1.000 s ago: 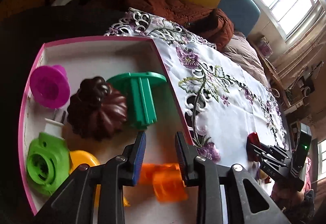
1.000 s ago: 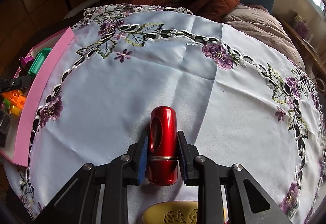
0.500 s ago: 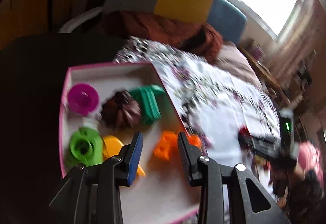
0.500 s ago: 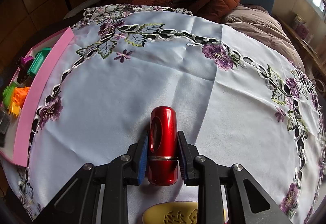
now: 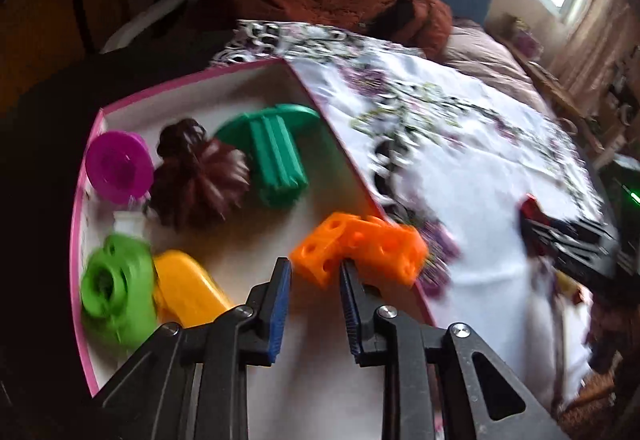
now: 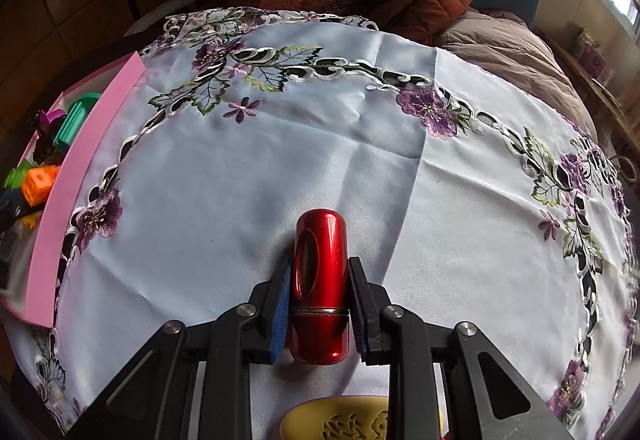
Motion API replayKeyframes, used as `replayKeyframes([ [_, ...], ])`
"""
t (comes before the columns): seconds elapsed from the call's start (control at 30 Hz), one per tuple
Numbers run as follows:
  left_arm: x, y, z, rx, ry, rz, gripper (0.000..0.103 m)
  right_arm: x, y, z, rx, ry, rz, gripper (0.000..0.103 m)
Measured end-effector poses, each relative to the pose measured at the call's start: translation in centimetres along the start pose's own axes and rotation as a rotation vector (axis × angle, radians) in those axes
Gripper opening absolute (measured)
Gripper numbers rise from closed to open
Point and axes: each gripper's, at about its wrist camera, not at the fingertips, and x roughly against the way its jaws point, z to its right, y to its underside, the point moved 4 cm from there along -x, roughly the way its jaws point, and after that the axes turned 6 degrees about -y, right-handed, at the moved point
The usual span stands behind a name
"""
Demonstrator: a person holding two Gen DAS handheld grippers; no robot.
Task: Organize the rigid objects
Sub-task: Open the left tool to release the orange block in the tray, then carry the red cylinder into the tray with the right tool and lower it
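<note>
Since a second ago the left gripper (image 5: 312, 282) has drawn back from the pink-rimmed box (image 5: 192, 86), and the orange block (image 5: 360, 254) that lay between its pads then now sits beyond the tips at twelve o'clock, tilted against the box's right wall. Its jaws have just been closing and now stand narrow with nothing between them.

Largest first: the embroidered tablecloth (image 6: 320, 144) covers the round table, bare across its middle. The box lies at its nine o'clock edge in the right wrist view. Inside it, seen from the left wrist, are a green ribbed spool (image 5: 276, 156) at twelve o'clock, a dark brown fluted mould (image 5: 196, 180) at eleven, a magenta cup (image 5: 118, 166) at ten, and a lime green piece (image 5: 116, 288) with a yellow piece (image 5: 188, 288) touching it at nine.

The right gripper (image 6: 319, 300) is clamped on a red metal capsule (image 6: 320, 280), pads pressed to both flanks, held above the cloth near six o'clock; a yellow patterned disc (image 6: 344, 420) shows just below it.

Risks, as I judge them: the orange block leans on the wall and may topple out if the box is bumped. The capsule is smooth and rounded, so it could slip during the carry towards the box, or roll once released among the crowded pieces.
</note>
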Motion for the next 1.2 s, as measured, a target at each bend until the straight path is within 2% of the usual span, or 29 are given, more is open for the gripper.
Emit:
replayKeyframes([
  [0.1,-0.6,-0.8,-0.7,0.018,-0.028,0.013,0.023,0.0,0.0,0.0,-0.001,-0.002,0.0,0.027],
  [0.23,1.3,-0.7,-1.7,0.056,0.0,0.061,0.024,-0.1,-0.1,-0.1,0.001,-0.001,0.001,0.027],
  [0.47,5.2,1.6,-3.1,0.057,-0.014,0.136,0.025,-0.1,-0.1,-0.1,0.003,0.002,0.003,0.027],
  [0.73,8.2,4.5,-4.3,0.071,-0.066,0.164,0.029,0.0,0.0,-0.2,0.025,0.023,0.007,0.026],
  [0.9,9.6,5.3,-4.4,0.061,-0.097,0.214,0.029,0.0,0.0,-0.1,0.009,0.015,0.005,0.026],
  [1.2,11.1,5.9,-4.5,0.066,-0.083,0.262,0.029,0.0,0.2,-0.3,0.025,0.031,0.019,0.026],
])
